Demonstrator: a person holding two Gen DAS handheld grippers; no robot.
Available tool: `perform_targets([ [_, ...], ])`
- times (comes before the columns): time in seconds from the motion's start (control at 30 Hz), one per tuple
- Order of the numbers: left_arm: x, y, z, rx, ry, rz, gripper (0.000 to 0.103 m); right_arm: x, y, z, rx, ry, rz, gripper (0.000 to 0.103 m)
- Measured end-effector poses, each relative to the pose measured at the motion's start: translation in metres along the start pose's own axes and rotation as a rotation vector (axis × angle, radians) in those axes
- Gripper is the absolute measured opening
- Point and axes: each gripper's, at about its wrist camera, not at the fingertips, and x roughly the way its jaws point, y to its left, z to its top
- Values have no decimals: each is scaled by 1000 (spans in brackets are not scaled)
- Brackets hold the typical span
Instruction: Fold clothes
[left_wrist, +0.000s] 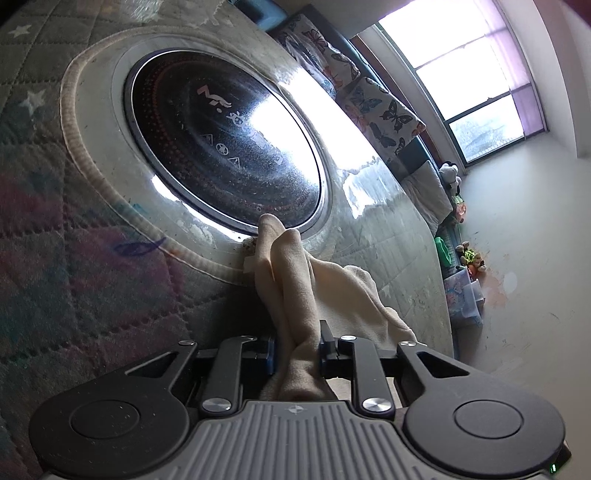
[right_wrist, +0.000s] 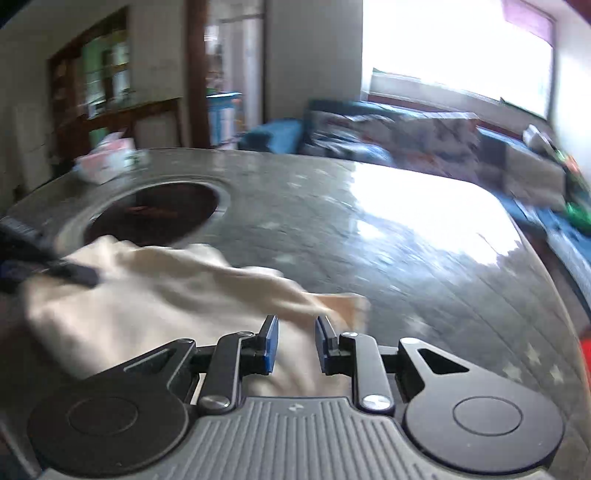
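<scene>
Your left gripper (left_wrist: 297, 354) pinches a bunched fold of the cream garment (left_wrist: 295, 295), lifted over the quilted table cover (left_wrist: 74, 258) beside the round dark cooktop (left_wrist: 225, 147). Only the right wrist view shows the rest: the garment (right_wrist: 166, 295) sprawled on the table, your right gripper (right_wrist: 295, 345) slightly spread above it, pads gripping nothing, picture blurred.
</scene>
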Motion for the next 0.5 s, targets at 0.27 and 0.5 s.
perform_targets([
  [0.27,3,-7,-2,46,-10,28,23,21,-48,-16,174,21,30,38],
  [0.5,2,-19,-6,125,-36,81,23,17,-49,-18,193,3,93,13],
])
